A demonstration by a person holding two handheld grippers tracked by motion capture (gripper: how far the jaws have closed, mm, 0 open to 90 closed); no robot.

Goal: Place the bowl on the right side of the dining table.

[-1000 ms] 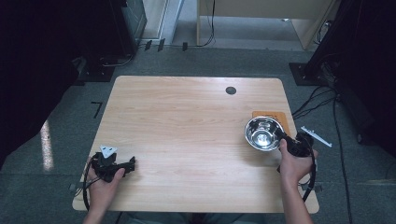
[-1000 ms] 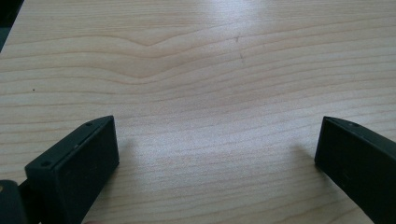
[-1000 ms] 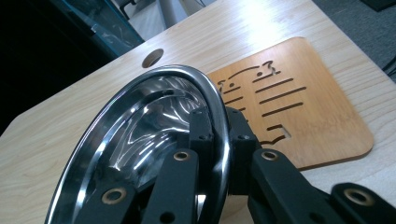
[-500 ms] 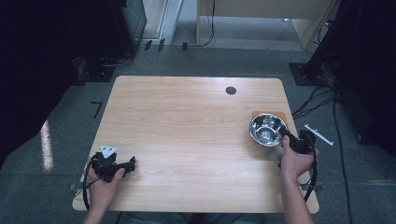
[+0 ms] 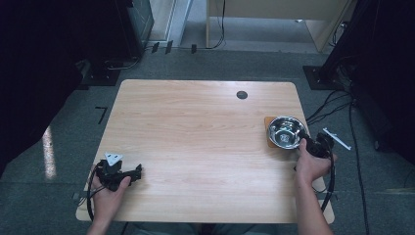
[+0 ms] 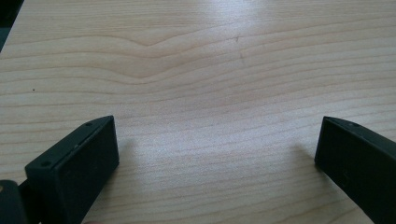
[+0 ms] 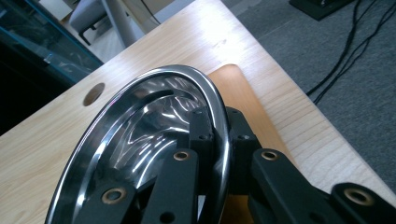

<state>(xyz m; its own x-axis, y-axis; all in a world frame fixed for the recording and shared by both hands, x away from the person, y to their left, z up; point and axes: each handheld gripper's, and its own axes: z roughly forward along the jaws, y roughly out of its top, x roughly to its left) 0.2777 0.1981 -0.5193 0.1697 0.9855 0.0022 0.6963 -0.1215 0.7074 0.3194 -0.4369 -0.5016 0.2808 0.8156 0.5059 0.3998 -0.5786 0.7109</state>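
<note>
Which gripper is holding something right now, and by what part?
The right gripper clamps the steel bowl by its rim, one jaw inside, one outside. The left gripper is open, holding nothing.

wooden table [image 5: 195, 127], orange mat [image 5: 270, 131], left gripper [image 5: 139, 171]

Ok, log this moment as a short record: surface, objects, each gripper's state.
surface: light wooden table with a round dark hole
bowl: shiny round steel bowl, over a thin orange-brown wooden board near the table's right edge
right gripper: jaws shut on the bowl's rim, one inside, one outside
left gripper: jaws open, holding nothing, low over bare wood at the front left
</note>
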